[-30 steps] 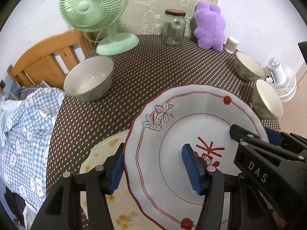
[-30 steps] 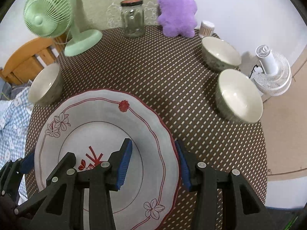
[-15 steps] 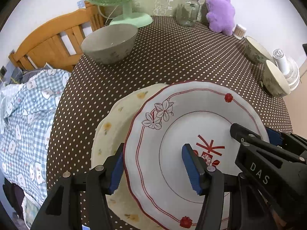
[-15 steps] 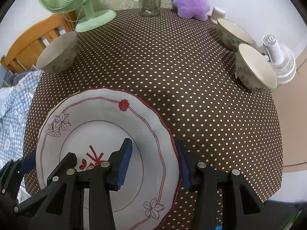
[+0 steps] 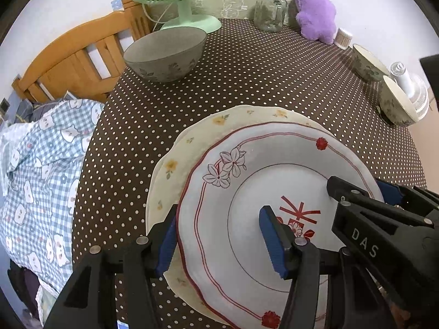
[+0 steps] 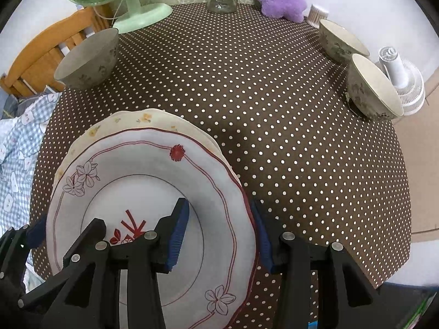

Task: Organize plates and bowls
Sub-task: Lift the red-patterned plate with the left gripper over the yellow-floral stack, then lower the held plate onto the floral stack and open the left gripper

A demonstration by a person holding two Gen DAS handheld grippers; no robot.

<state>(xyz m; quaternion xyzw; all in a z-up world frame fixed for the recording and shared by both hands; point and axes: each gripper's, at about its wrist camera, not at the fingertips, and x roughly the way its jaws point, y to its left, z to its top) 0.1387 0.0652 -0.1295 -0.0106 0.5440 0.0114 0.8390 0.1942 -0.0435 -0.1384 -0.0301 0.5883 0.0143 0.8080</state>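
Note:
A white plate with a red rim (image 5: 247, 164) (image 6: 137, 170) is held level between both grippers, directly over a cream plate with yellow flowers (image 5: 192, 137) (image 6: 123, 122) on the dotted brown table. Whether the two plates touch I cannot tell. My left gripper (image 5: 219, 244) is shut on the red-rimmed plate's left edge, one pad on top and one outside the rim. My right gripper (image 6: 219, 235) is shut on its right edge the same way. A grey bowl (image 5: 164, 54) (image 6: 87, 60) stands at the far left. Two cream bowls (image 6: 340, 41) (image 6: 370, 90) stand at the right edge.
At the back of the table (image 6: 247, 96) stand a green fan (image 5: 189, 19), a glass jar (image 5: 270, 11), a purple plush toy (image 5: 315, 13) and a small toothpick pot (image 5: 343, 38). A white fan (image 6: 400, 82) is beyond the right edge. A wooden chair (image 5: 68, 63) and checked cloth (image 5: 41, 178) lie left.
Both grippers carried the red-rimmed plate down and across until it came over the cream plate, whose far rim now shows beyond it. The grip on the plate looks the same.

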